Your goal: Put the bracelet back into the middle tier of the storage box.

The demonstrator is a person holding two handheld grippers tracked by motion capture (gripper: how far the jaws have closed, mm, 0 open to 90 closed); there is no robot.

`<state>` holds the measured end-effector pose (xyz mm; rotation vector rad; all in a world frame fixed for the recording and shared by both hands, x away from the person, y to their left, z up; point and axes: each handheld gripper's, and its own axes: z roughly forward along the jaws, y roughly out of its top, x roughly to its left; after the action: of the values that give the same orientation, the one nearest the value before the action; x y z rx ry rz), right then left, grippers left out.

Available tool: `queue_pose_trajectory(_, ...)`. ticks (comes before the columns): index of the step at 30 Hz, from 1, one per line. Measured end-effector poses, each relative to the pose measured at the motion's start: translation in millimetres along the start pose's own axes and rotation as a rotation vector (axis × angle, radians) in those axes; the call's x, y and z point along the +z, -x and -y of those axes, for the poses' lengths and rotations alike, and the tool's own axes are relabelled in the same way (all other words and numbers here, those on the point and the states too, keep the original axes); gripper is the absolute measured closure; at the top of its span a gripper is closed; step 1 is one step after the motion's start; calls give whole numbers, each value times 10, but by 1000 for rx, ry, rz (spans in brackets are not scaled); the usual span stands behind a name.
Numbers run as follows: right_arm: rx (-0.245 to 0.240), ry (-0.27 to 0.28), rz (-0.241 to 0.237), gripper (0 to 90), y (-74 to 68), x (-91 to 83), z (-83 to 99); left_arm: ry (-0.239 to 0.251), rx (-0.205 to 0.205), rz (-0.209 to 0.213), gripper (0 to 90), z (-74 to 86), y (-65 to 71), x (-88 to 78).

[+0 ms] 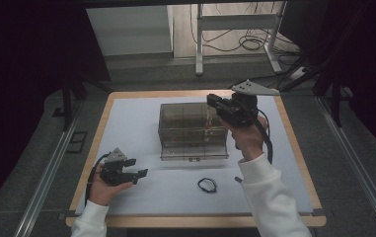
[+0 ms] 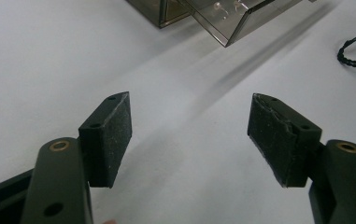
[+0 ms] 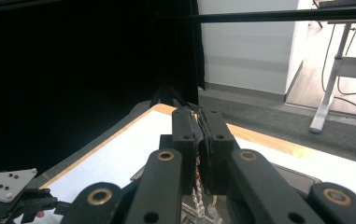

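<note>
holding: right gripper (image 3: 199,154) clamped on a thin silver chain (image 3: 198,196), which hangs from between its pads
place: above the smoky clear drawer box (image 1: 192,129), at its right top edge
left gripper (image 2: 189,135): jaws wide apart, nothing between them, low over the white mat (image 1: 136,123)
nearby: black cord loop (image 1: 206,184) on the mat in front of the box's pulled-out drawer (image 1: 194,150)

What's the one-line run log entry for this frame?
right gripper: jaws shut on thin silvery chain, above smoky clear plastic drawer box | left gripper: jaws open, empty, over white mat | black cord loop: on mat
</note>
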<state>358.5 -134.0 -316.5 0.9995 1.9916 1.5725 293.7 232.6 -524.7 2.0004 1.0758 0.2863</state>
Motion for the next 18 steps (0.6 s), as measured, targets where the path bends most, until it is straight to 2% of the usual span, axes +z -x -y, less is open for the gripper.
queue_pose_trajectory(18,-4,-30,-36,859,-135,204,76,-2,-2,0,308,8,-18,1)
